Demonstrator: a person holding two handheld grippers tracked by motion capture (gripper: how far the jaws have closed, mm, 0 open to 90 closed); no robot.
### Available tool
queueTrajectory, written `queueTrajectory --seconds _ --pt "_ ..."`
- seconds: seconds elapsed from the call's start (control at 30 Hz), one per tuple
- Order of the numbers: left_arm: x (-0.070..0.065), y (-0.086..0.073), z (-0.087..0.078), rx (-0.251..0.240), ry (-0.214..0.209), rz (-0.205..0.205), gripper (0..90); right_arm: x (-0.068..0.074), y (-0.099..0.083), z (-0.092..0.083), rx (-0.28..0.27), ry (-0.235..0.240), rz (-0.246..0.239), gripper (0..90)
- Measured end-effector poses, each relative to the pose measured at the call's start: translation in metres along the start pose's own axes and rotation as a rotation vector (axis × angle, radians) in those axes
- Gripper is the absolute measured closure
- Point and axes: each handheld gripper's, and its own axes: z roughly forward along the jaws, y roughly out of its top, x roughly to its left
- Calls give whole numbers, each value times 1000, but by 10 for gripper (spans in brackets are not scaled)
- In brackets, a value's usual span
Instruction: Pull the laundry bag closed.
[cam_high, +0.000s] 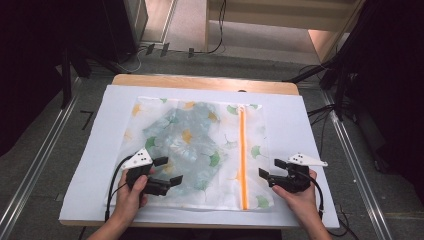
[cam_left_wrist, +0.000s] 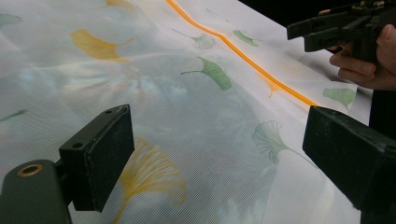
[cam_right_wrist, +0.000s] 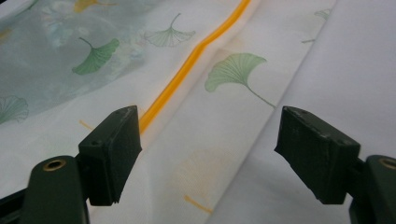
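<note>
A mesh bag (cam_high: 200, 150) printed with ginkgo leaves lay flat on a white sheet (cam_high: 295, 125) covering the counter (cam_high: 200, 81), its orange zipper (cam_high: 243, 155) running front to back near the right edge. A folded patterned garment (cam_high: 185, 137) showed through the mesh. The left tongs (cam_high: 170, 172) hovered over the bag's near left part, jaws wide apart and holding nothing. The right tongs (cam_high: 267, 169), equally open and empty, sat beside the zipper's near end, probably placed to work it.
</note>
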Motion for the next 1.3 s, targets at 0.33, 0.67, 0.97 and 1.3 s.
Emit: queueTrajectory --seconds 0.33,0.67,0.97,1.3 --pt "29 -15 -43 -8 87 17 28 -10 -16 -27 -2 -41 0 142" --pt "47 -29 -74 -16 145 -10 0 -16 -31 -57 -8 -65 10 117" --pt "53 -36 -96 -22 198 -7 0 -32 -43 -82 -40 -104 32 100" --pt "65 -39 -109 -29 265 -63 0 -40 -42 -88 -51 -143 35 112"
